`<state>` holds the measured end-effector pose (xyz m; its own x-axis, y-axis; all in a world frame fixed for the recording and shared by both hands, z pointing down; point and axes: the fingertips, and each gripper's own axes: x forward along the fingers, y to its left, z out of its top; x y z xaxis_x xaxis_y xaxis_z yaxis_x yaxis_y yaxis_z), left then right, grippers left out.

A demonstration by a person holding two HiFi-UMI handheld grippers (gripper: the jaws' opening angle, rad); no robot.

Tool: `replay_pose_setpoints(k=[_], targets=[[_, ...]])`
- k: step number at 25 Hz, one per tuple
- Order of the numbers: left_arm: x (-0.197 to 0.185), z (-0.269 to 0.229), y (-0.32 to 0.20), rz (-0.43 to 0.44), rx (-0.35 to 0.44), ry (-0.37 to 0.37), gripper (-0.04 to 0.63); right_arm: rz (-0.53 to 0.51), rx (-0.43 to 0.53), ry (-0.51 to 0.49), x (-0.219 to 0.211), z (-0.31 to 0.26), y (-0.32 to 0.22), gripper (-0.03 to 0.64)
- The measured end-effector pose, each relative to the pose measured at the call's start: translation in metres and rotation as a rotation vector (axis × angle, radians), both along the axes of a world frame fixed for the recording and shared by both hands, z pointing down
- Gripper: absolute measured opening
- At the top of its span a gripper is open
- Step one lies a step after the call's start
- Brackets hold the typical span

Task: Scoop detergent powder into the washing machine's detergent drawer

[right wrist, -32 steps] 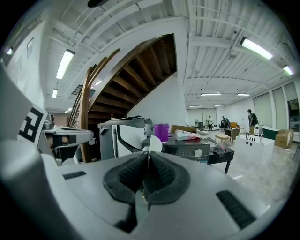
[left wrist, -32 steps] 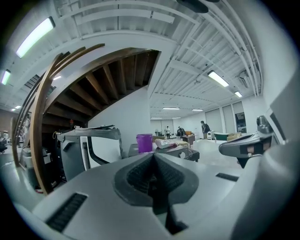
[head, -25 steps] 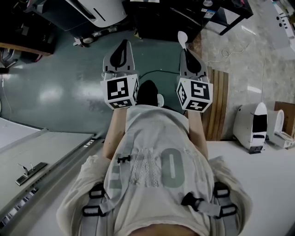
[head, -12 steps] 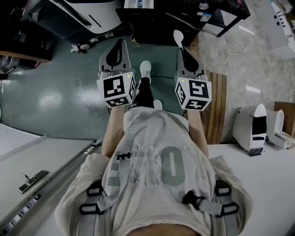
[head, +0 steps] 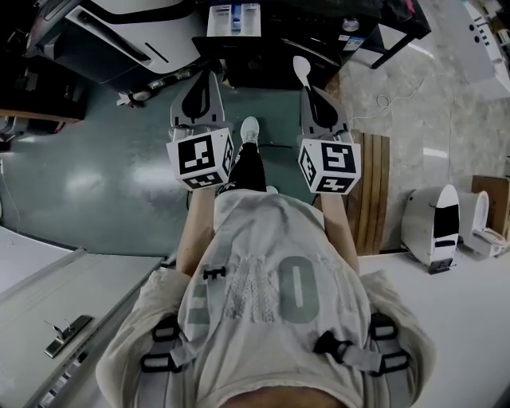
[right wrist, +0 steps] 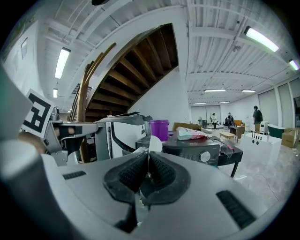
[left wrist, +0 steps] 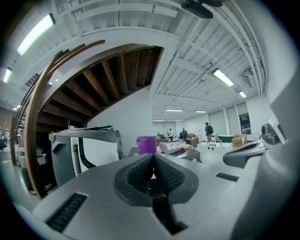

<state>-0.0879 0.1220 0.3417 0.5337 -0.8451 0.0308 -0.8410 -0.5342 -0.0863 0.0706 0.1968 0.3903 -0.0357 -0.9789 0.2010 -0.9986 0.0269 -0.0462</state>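
In the head view my left gripper is held out in front of the body, jaws shut with nothing between them. Level with it on the right, my right gripper is shut on the handle of a white spoon, bowl pointing ahead. The white detergent drawer stands pulled out of the dark washing machine at the top edge, ahead of both grippers. In the right gripper view the spoon bowl pokes up past the closed pads, and a purple tub and a detergent bag sit on the machine top.
A white appliance stands left of the washing machine. Wooden slats lie on the floor to the right, with white units beyond. A pale bench edge runs along the lower left. My shoe is between the grippers.
The person has stepped forward: the washing machine and its open drawer have come into view at the top. Both grippers stay shut, and the spoon is still held.
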Motion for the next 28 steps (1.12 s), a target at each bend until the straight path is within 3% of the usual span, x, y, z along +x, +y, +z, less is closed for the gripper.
replay_pose_setpoints(k=[8, 18, 28], targets=[[0.028, 0.007, -0.083, 0.036, -0.014, -0.011, 0.021, 0.025, 0.003, 0.000, 0.023, -0.001, -0.078, 0.011], [0.068, -0.016, -0.221, 0.102, 0.004, -0.012, 0.021, 0.039, 0.044, 0.019, 0.049, -0.035, -0.214, 0.011], [0.097, 0.001, -0.313, 0.177, -0.039, -0.031, 0.021, 0.143, 0.007, -0.008, 0.075, -0.026, -0.305, 0.011]])
